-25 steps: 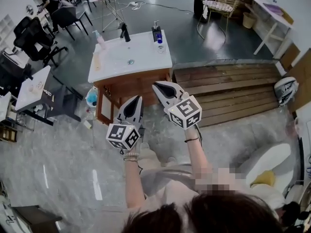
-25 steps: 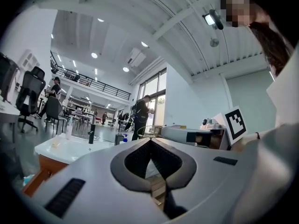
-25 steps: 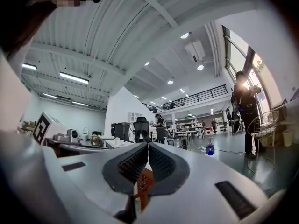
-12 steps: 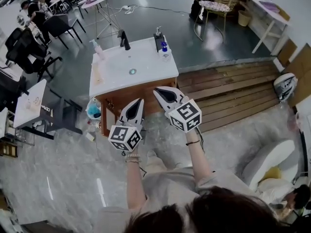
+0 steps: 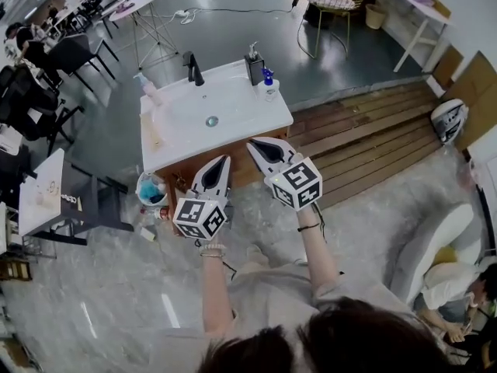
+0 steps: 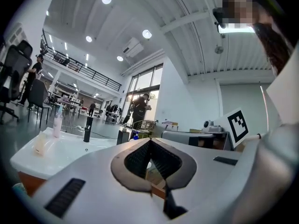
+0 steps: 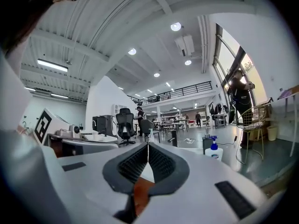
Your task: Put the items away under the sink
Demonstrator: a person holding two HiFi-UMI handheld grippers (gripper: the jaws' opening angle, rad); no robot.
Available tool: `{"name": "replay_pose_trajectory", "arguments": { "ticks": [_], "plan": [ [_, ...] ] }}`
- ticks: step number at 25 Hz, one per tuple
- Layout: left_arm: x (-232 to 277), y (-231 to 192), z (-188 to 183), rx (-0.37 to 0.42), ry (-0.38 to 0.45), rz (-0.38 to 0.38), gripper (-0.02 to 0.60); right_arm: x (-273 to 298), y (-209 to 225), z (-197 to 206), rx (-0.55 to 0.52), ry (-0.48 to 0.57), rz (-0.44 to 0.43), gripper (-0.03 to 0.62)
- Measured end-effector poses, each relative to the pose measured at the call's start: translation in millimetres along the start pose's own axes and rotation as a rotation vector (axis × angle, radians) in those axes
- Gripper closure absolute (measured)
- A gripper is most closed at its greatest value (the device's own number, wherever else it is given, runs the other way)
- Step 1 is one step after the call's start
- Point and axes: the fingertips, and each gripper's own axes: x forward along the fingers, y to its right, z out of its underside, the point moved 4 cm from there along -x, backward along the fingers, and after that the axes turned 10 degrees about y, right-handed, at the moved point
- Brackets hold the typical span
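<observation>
The white sink counter (image 5: 233,119) on a wooden cabinet (image 5: 180,179) stands just ahead of both grippers. A black faucet (image 5: 192,69), a pink bottle (image 5: 147,88), a black dispenser (image 5: 255,67) and a blue-capped pump bottle (image 5: 269,84) stand on it. On the floor left of the cabinet lie a blue-and-white container (image 5: 151,192) and a small red can (image 5: 161,214). My left gripper (image 5: 223,160) is shut and empty, pointing level at the counter's front edge. My right gripper (image 5: 253,143) is shut and empty beside it. The left gripper (image 6: 150,142) and right gripper (image 7: 148,146) views show tips meeting, and the pump bottle (image 7: 214,151).
A wooden plank platform (image 5: 373,134) lies right of the sink. A white side table (image 5: 43,196) and dark chairs (image 5: 74,53) stand at the left. A wire chair (image 5: 330,6) is behind. A white sofa (image 5: 435,243) with a seated person (image 5: 458,301) is at the lower right.
The sink has drawn closer under both grippers as the person walked toward it. Both grippers stayed side by side and shut.
</observation>
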Motion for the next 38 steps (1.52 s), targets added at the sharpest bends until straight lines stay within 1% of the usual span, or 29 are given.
{"name": "replay_pose_trajectory", "arguments": {
  "ticks": [5, 10, 13, 17, 20, 28, 38],
  "plan": [
    [3, -19, -2, -0.023, -0.002, 0.057, 0.581, 18, -3, 0, -0.003, 0.012, 0.055, 0.577],
    [6, -32, 3, -0.047, -0.015, 0.093, 0.58, 24, -5, 5, -0.019, 0.01, 0.12, 0.577],
    [10, -34, 5, -0.074, -0.01, 0.111, 0.581, 22, 1, 4, -0.012, 0.007, 0.16, 0.577],
    [22, -31, 9, -0.098, -0.014, 0.136, 0.581, 18, 11, 6, -0.014, -0.011, 0.19, 0.577],
    [33, -34, 17, -0.102, -0.039, 0.153, 0.58, 21, 24, 13, -0.002, -0.03, 0.218, 0.576],
    [78, -63, 33, -0.133, -0.063, 0.154, 0.581, 45, 66, 38, 0.045, -0.046, 0.274, 0.576],
    [151, -79, 71, -0.203, -0.139, 0.214, 0.58, 65, 132, 64, 0.054, -0.117, 0.363, 0.576]
  ]
}}
